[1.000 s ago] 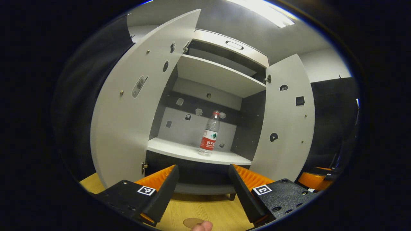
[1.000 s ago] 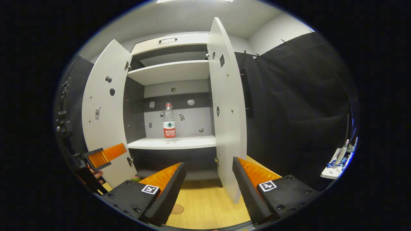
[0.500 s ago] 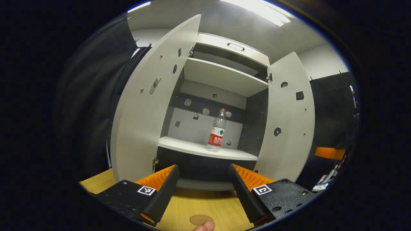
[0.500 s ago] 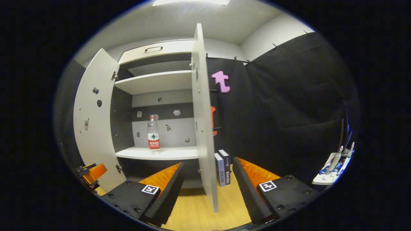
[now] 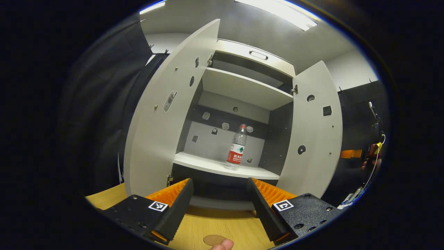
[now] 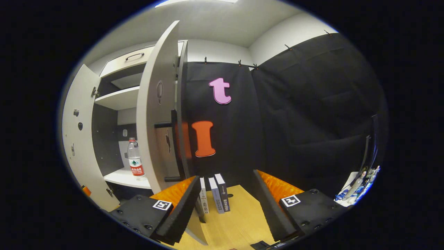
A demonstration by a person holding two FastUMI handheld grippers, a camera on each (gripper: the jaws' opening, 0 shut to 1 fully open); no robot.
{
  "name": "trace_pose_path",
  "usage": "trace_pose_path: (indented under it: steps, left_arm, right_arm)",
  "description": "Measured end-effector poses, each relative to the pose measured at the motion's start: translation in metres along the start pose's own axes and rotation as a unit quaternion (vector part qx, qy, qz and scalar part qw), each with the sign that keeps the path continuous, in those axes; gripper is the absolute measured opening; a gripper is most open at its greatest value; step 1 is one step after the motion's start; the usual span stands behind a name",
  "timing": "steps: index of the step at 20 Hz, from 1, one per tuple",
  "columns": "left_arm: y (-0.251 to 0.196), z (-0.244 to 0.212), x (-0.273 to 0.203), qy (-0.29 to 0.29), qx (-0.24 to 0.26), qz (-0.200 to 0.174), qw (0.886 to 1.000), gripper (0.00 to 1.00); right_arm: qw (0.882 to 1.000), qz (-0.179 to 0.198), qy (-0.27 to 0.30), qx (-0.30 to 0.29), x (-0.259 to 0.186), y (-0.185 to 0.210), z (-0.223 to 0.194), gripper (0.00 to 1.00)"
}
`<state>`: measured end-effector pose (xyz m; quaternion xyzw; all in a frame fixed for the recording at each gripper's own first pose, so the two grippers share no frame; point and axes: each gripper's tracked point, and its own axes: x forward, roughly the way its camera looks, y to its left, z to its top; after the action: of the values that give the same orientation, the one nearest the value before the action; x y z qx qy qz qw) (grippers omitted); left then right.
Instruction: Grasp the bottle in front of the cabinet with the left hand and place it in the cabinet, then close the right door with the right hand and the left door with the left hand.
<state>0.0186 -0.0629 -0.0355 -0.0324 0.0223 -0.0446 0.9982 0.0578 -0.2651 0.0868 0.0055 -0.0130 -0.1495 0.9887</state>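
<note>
— Both claws gape wide: left gripper (image 5: 219,205) and right gripper (image 6: 225,205) hold nothing.
— And the clear plastic bottle with the red label (image 5: 237,147)?
— Upright on the grey cabinet's lower white shelf (image 5: 208,165), between the open left door (image 5: 156,118) and right door (image 5: 312,132).

One bottle (image 5: 237,148) at twelve o'clock, two open doors at ten (image 5: 163,114) and two (image 5: 314,132), and three books (image 6: 215,194).
</note>
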Motion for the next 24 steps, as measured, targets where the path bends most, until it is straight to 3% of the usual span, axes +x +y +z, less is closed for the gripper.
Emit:
trace_pose_path:
  steps: [4,13,16,24]
  left_arm:
    - [0.002,-0.003,0.003,0.004,-0.015,0.004,1.000,0.92]
    - [0.007,-0.007,0.019,0.001,-0.023,-0.001,1.000,0.95]
    - [0.003,-0.007,0.020,0.002,-0.036,-0.017,0.999,0.95]
    - [0.011,-0.005,0.024,0.001,-0.027,-0.017,1.000,0.95]
  right_arm:
    - [1.000,0.006,0.000,-0.013,0.018,0.006,0.002,0.98]
    - [0.999,0.012,-0.013,-0.034,0.011,0.023,0.004,0.96]
    - [0.999,0.015,-0.011,-0.030,0.006,0.038,0.002,0.96]
    - [0.998,0.048,-0.009,-0.043,-0.005,0.092,-0.002,0.96]
